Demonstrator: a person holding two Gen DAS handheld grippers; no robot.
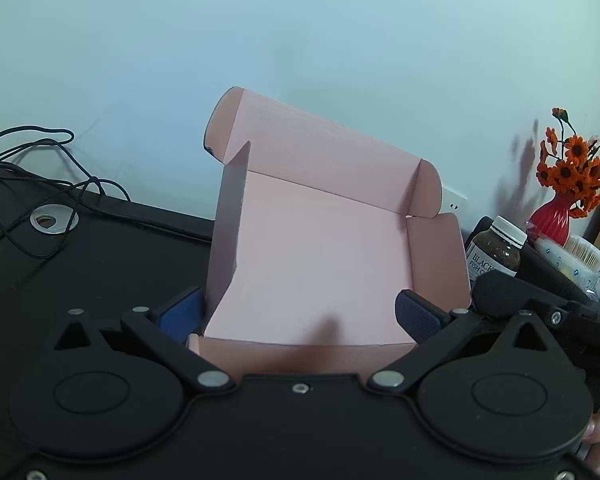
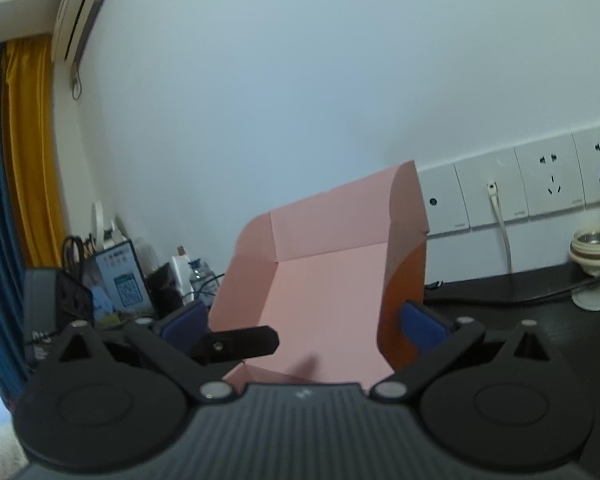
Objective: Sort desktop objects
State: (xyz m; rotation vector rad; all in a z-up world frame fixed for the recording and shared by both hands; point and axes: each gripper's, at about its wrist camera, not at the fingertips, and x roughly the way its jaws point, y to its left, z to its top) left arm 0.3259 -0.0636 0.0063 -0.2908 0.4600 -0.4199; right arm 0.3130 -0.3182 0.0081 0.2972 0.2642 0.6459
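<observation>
I saw the pink box (image 1: 320, 256) lying open with nothing inside; my left gripper (image 1: 298, 314) and right gripper (image 2: 304, 322) both gaped wide, gripping nothing.

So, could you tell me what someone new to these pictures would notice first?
The open pink box stands out at once, in the middle of the black desk with its lid tipped back toward the pale wall; nothing can be seen inside it. Both grippers, left and right, sit open just in front of it. Next come the orange flowers in a red vase to the box's right.
</observation>
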